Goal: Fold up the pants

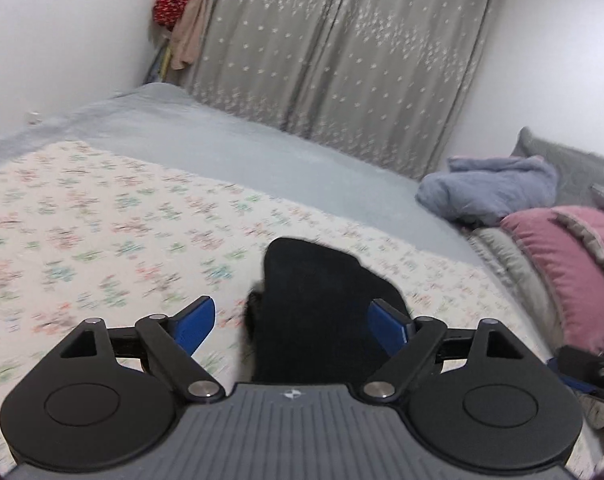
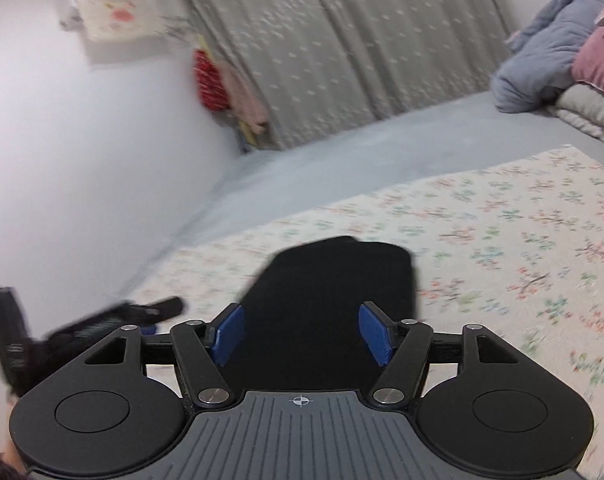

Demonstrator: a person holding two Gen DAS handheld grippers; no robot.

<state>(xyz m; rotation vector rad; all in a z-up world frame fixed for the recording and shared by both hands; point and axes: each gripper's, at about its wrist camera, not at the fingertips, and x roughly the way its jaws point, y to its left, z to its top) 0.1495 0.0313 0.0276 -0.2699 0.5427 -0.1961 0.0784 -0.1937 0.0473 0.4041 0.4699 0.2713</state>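
The black pants (image 1: 313, 304) lie as a compact dark bundle on the floral bedspread (image 1: 102, 240), just ahead of my left gripper (image 1: 292, 320), whose blue pads are wide apart and hold nothing. In the right wrist view the same pants (image 2: 333, 304) lie between and beyond the spread blue pads of my right gripper (image 2: 305, 334), which is open too. The other gripper (image 2: 82, 332) shows blurred at the lower left of the right view, and at the right edge of the left view (image 1: 593, 368).
Grey sheet (image 1: 242, 152) beyond the bedspread. Grey starred curtains (image 1: 341, 52) at the back. A blue blanket (image 1: 497, 188), pink pillow (image 1: 569, 272) and grey quilt pile at the bed's right. Red and pink clothes (image 1: 178, 12) hang in the corner by the white wall.
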